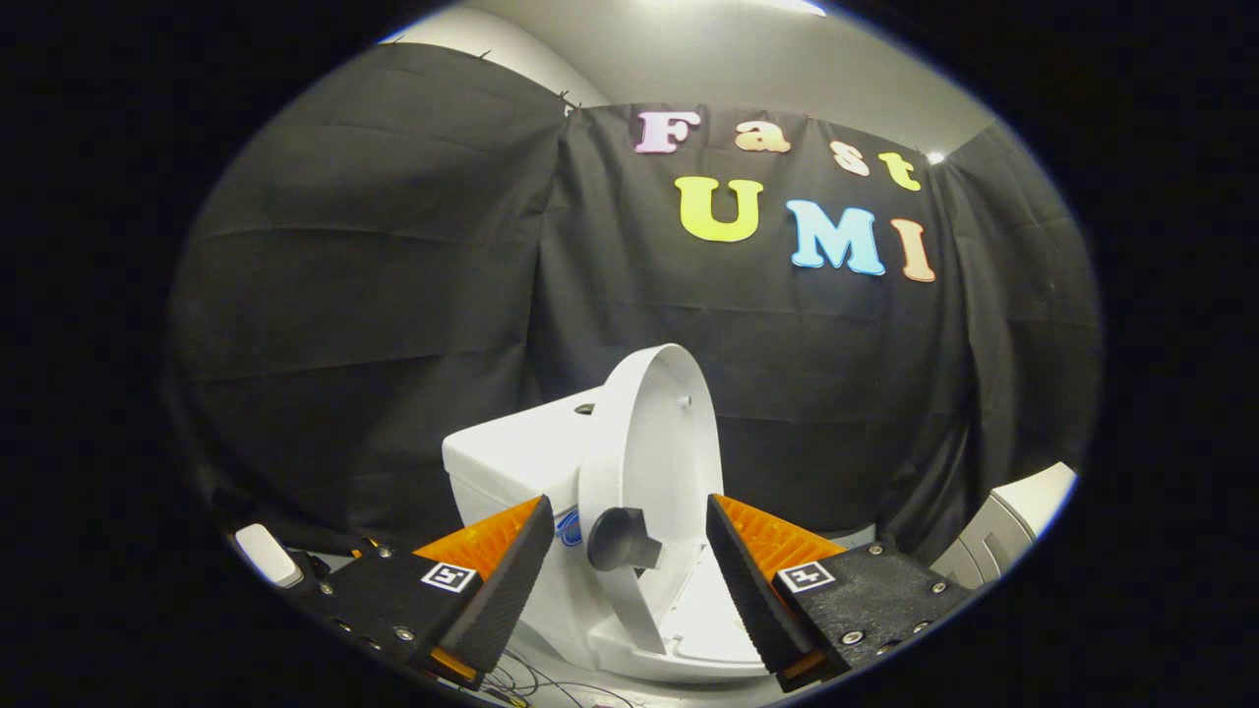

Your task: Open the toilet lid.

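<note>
Toilet lid [644, 462] upright, between spread gripper [625, 580] jaws

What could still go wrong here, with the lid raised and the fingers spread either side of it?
The toilet lid stands upright but looks short of leaning on the tank; unsupported, it might drop back. The gripper is open, its fingers flanking the lid and the dark knob, so pulling away sideways could snag it.

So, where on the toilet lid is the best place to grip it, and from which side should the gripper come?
Probably the dark knob low on the toilet lid. The lid stands raised, nearly edge-on, before the tank, and the knob juts from its face, a graspable stub. The gripper is open, fingers on either side of lid and knob, touching neither. Come straight ahead and close across the knob.
</note>
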### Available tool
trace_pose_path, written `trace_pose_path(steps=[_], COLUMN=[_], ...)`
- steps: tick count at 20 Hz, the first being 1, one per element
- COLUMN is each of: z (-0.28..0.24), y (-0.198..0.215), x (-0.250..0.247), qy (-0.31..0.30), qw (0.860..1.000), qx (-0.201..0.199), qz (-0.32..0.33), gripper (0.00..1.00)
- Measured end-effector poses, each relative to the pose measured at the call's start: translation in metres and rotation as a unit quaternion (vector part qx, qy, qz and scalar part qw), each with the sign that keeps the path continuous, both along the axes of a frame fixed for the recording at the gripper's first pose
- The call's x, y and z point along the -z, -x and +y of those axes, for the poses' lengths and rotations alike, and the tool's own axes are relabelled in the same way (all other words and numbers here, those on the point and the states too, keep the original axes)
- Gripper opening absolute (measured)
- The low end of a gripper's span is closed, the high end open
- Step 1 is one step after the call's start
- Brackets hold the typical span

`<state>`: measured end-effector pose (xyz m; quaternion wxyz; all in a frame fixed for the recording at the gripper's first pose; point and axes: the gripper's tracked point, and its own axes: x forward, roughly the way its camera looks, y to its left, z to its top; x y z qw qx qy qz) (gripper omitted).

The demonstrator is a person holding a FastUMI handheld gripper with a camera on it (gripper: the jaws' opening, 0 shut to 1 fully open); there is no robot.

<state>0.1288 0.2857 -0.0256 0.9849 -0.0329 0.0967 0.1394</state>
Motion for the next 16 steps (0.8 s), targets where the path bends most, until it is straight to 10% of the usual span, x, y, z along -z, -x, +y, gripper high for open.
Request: trace_pose_path(steps=[16], z=[-0.151], y=[0.043], x=[-0.071], qy=[-0.069], qw=[0.991], qx=[0.082], qz=[-0.081], gripper=[0.95])
